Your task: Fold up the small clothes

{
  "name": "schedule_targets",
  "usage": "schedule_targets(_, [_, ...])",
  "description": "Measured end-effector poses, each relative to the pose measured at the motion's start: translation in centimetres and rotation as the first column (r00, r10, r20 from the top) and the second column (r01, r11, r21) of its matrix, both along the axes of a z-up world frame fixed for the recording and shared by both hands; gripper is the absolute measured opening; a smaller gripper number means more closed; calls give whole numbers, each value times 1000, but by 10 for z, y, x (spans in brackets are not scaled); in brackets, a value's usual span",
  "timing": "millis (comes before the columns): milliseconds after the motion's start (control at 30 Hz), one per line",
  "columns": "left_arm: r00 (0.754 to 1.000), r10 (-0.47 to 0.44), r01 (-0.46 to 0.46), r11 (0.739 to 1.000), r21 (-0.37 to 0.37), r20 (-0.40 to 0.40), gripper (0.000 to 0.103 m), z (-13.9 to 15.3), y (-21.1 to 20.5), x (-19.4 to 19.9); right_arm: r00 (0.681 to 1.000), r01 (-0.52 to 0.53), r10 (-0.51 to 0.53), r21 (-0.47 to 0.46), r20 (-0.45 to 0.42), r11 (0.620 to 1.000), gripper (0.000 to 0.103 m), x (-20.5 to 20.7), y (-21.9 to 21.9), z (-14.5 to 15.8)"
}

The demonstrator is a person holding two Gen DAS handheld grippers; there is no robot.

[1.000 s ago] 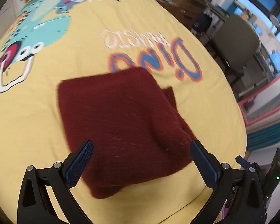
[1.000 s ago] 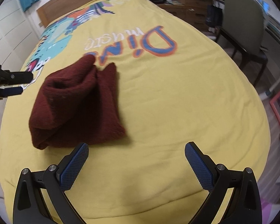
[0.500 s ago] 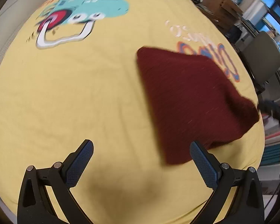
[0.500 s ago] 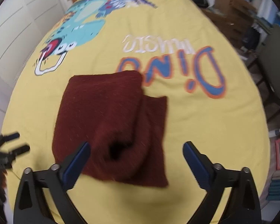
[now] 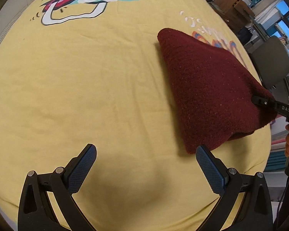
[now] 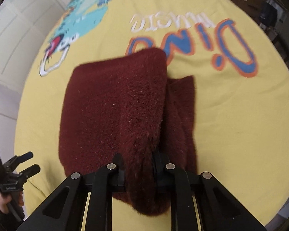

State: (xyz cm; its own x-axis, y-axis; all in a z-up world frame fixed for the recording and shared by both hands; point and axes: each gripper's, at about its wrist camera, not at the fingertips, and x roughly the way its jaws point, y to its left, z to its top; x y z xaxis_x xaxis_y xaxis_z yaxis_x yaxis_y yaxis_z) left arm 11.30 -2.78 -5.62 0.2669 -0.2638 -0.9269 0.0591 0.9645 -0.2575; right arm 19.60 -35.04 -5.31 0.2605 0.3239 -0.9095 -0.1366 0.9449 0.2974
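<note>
Garment [image 6: 113, 111], maroon, is pinched at its near edge by the closing right gripper [image 6: 138, 167]; left gripper [image 5: 144, 165], spread and empty, is set just beside its other corner.

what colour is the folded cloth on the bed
Dark maroon, a fuzzy knit. The cloth shows best in the right wrist view, lying on the yellow sheet.

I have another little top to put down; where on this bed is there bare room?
Bare yellow sheet lies between the dinosaur print and the left gripper. It is crowded by the maroon garment, where the right gripper is closing on a fold.
</note>
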Motion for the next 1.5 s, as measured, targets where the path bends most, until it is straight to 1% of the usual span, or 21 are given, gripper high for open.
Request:
schedule_targets(100, [1000,-21,21,1000,4,11,102,2,-9,2,999,25,-24,-17,22,1000,16,-17,-17,5])
schedule_targets(233, [999,-41,41,999,1,9,102,1,-21,2,999,33,-32,-54,14,998,16,-41,-35,-3])
schedule_targets(300, [999,-45,45,999,7,4,102,-2,-29,3,999,39,-40,-69,-10,997,16,-46,-40,-19])
schedule_targets(400, [999,-44,44,999,19,-5,102,-7,-36,6,997,63,-66,-65,-48,996,23,-47,-40,-46])
schedule_targets(433, [999,-50,50,998,27,-5,102,-8,-39,7,996,73,-76,-69,-46,995,28,-48,-38,-50])
schedule_targets(467, [998,-56,56,998,41,-1,102,-9,-41,7,996,79,-82,-68,-40,995,31,-47,-37,-51])
schedule_targets(500, [998,-59,58,997,52,1,102,-9,-43,9,996,84,-86,-68,-34,994,34,-47,-37,-50])
schedule_targets(600, [998,-55,55,995,83,1,102,-9,-50,19,995,92,-93,-66,-26,994,50,-45,-35,-41])
schedule_targets(667, [999,-47,45,994,99,16,102,-5,-54,28,995,96,-97,-99,-9,990,74,-44,-36,-30])
schedule_targets(733, [998,-50,48,994,100,23,102,0,-60,38,995,103,-99,-137,31,985,76,-43,-36,-14])
schedule_targets(833, [997,-69,64,991,114,41,102,7,-74,57,991,113,-107,-83,79,990,82,-35,-39,10])
schedule_targets(933, [995,-90,85,989,125,38,102,8,-96,81,994,84,-77,-85,82,993,85,-19,-34,14])
schedule_targets(1000, [995,-94,91,989,114,25,102,3,-107,93,997,64,-62,-51,47,997,87,-4,-30,4])
schedule_targets(1033, [995,-94,92,990,102,13,102,-2,-115,100,998,59,-58,-51,24,997,89,5,-23,-5])
schedule_targets(1133, [995,-95,97,992,76,-30,102,-17,-125,110,997,63,-67,-95,-39,994,92,17,-19,-31])
schedule_targets(1167, [994,-98,101,992,69,-49,102,-26,-130,113,996,65,-70,-92,-53,994,94,18,-21,-38])
schedule_targets(1200, [994,-94,98,993,69,-59,102,-32,-133,114,995,70,-75,-75,-66,995,96,19,-22,-45])
schedule_targets(1233, [993,-92,96,993,69,-68,102,-38,-135,116,994,77,-81,-57,-75,995,102,19,-25,-50])
schedule_targets(1333, [992,-83,90,994,67,-99,102,-57,-138,117,992,85,-86,-6,-98,996,102,21,-31,-68])
schedule_targets(1433, [993,-95,100,993,70,-70,102,-65,-137,113,991,88,-82,58,-104,994,102,19,-38,-87])
schedule_targets(1500, [993,-107,110,989,98,-41,103,-67,-140,110,992,92,-82,95,-99,991,102,18,-40,-93])
